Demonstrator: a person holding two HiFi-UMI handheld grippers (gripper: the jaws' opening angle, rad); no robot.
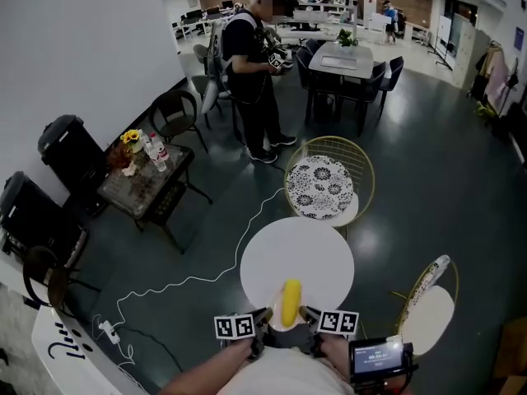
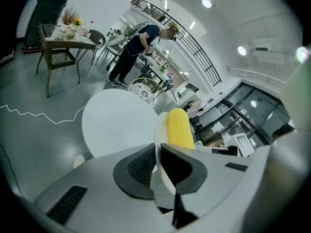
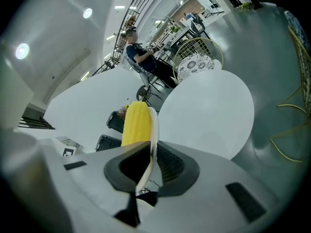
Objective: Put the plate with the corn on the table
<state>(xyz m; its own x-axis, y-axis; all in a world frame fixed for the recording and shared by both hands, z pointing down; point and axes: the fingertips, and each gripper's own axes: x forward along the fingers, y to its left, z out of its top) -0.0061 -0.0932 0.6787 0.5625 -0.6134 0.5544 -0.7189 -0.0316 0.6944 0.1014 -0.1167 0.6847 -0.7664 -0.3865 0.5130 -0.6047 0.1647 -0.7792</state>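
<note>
A bright yellow corn cob (image 1: 291,301) lay lengthwise on a small white plate (image 2: 158,130). The left claw (image 1: 263,318) and right claw (image 1: 305,313) each clamped the plate's rim from opposite sides, at the near edge of the round white surface (image 1: 296,245).

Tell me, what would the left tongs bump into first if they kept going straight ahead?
The left tongs are shut on the plate holding the corn, so that comes first. Beyond it, the round white table is probably next, though depth is unclear.
</note>
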